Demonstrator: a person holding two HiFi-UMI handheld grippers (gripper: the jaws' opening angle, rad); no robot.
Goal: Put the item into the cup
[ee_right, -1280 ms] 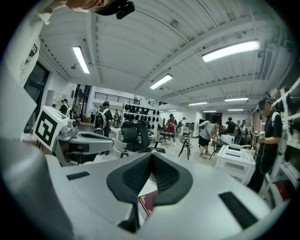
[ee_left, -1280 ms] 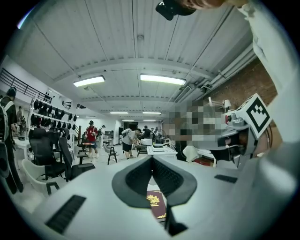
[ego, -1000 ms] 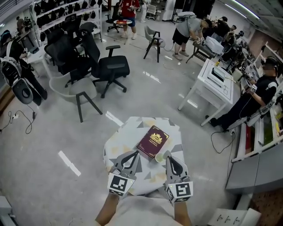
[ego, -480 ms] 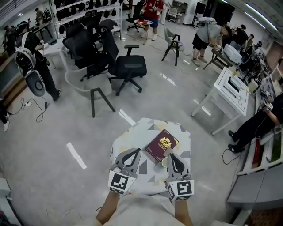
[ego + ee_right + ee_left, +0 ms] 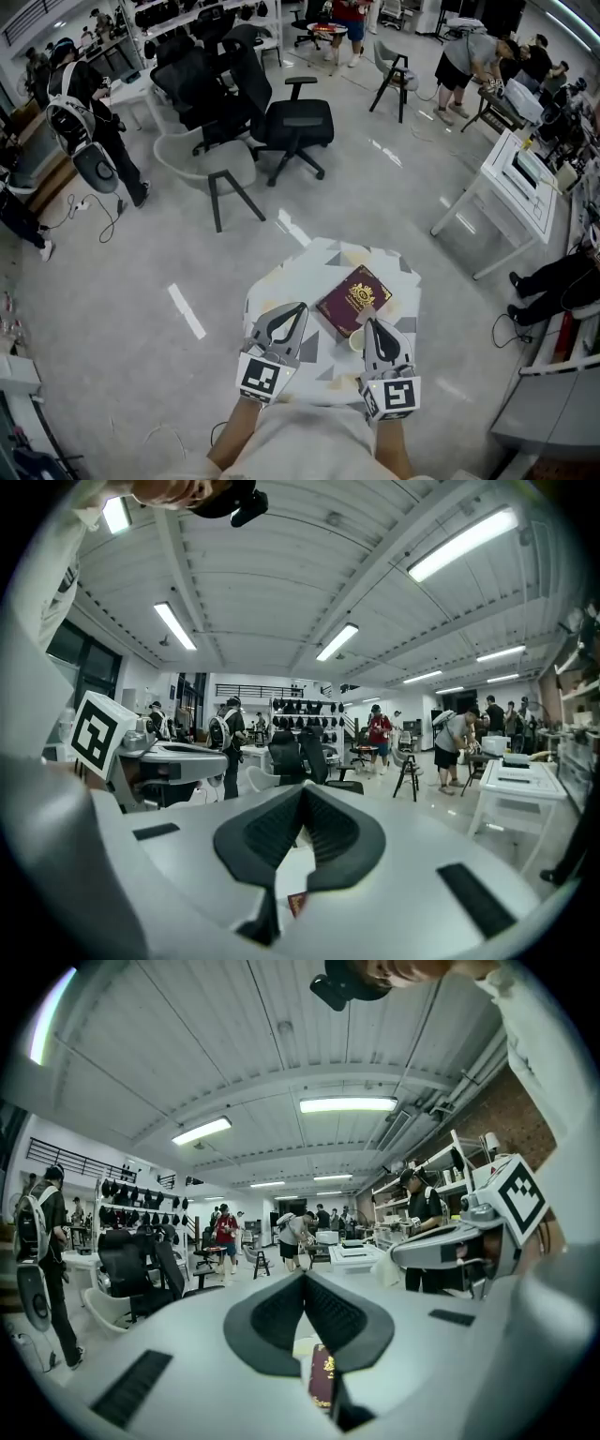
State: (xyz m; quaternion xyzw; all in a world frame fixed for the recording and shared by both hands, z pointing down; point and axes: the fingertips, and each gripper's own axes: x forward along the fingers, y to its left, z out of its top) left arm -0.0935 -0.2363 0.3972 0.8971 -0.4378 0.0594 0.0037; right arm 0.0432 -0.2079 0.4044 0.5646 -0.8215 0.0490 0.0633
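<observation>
A small table (image 5: 281,281) with a pale patterned top stands just ahead of me. A maroon book (image 5: 353,300) with a gold emblem lies on it. A small pale cup (image 5: 357,341) stands at the book's near corner, partly hidden by my right gripper (image 5: 369,322). That gripper is shut and empty, its tips just above the cup. My left gripper (image 5: 298,307) hovers left of the book, also shut and empty. The left gripper view shows the book (image 5: 322,1379) below the meeting jaws. A red corner of the book (image 5: 296,903) shows in the right gripper view. No other small item can be made out.
Black office chairs (image 5: 295,122) and a grey chair (image 5: 211,169) stand on the shiny floor beyond the table. White desks (image 5: 525,178) line the right side, with several people working there. A person with a backpack (image 5: 80,122) stands at the far left.
The head view has shifted, so the table and chairs sit further right and lower in the picture. Both grippers stay shut in about the same places over the table.
</observation>
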